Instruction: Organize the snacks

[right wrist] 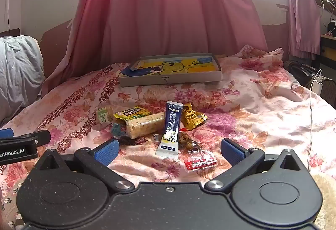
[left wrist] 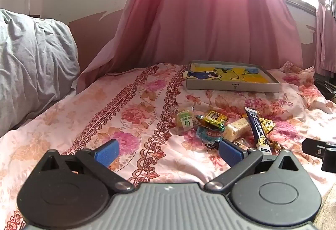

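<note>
A pile of wrapped snacks lies on the floral bedspread: a dark blue stick pack (right wrist: 171, 128) (left wrist: 257, 131), a pale rice bar (right wrist: 145, 125) (left wrist: 237, 129), a gold packet (right wrist: 192, 117), a yellow-green packet (right wrist: 132, 113) (left wrist: 215, 117) and a red-white candy (right wrist: 199, 160). Behind them sits a shallow grey box (right wrist: 170, 81) (left wrist: 233, 86) with a yellow cartoon lining. My right gripper (right wrist: 170, 151) is open just short of the stick pack. My left gripper (left wrist: 169, 150) is open over bare bedspread, left of the pile. Neither holds anything.
A grey pillow (left wrist: 31, 66) lies at the left. Pink curtains (right wrist: 168, 9) hang behind the bed. The bed's right edge drops toward a black object and a white cable (right wrist: 310, 104). The other gripper's body shows at each view's side (right wrist: 21, 146) (left wrist: 319, 152).
</note>
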Demonstrator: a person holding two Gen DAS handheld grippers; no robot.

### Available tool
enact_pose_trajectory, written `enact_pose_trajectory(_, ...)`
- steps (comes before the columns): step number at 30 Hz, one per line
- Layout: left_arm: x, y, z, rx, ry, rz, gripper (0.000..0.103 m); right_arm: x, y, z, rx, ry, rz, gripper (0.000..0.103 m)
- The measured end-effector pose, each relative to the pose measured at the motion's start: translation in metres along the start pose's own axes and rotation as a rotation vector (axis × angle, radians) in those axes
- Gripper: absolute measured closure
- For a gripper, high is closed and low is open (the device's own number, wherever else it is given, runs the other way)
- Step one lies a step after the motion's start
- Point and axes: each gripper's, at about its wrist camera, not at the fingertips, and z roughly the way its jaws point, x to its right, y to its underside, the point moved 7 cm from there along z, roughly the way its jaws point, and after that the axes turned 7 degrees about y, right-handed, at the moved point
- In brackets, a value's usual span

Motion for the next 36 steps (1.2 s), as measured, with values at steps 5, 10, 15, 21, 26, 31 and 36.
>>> enact_pose_trajectory(5,-0.0008,0.0018,0.0006,-0.005,-0.001,0.003,0.0,0.0004,0.0001,-0.0001,0.0,-0.001,0.001,0.001)
enact_pose_trajectory(10,0.0004,0.0015,-0.0001,-0.005,0.0,0.001,0.0,0.0009,0.0001,-0.0002,0.001,0.0,0.001,0.001)
enact_pose_trajectory(15,0.0001,0.0029,0.0011,-0.003,-0.002,-0.001,0.0,0.0013,0.0002,0.0,0.001,-0.001,0.003,0.001)
enact_pose_trajectory(21,-0.0009,0.0045,0.0025,-0.014,0.008,-0.009,0.0,0.0013,0.0002,-0.0001,0.001,-0.001,0.003,0.001)
enact_pose_trajectory(26,-0.0012,0.0056,0.0024,-0.019,0.013,-0.016,0.0,0.0013,-0.0002,-0.0005,0.001,-0.002,0.004,0.001)
enact_pose_trajectory(31,-0.0007,0.0053,0.0028,-0.02,0.013,-0.018,0.0,0.0014,-0.0004,-0.001,0.002,-0.003,0.006,0.001)
enact_pose_trajectory(36,-0.0006,0.0052,0.0026,-0.02,0.013,-0.019,0.0,0.0015,-0.0007,-0.0014,0.002,-0.003,0.006,0.001)
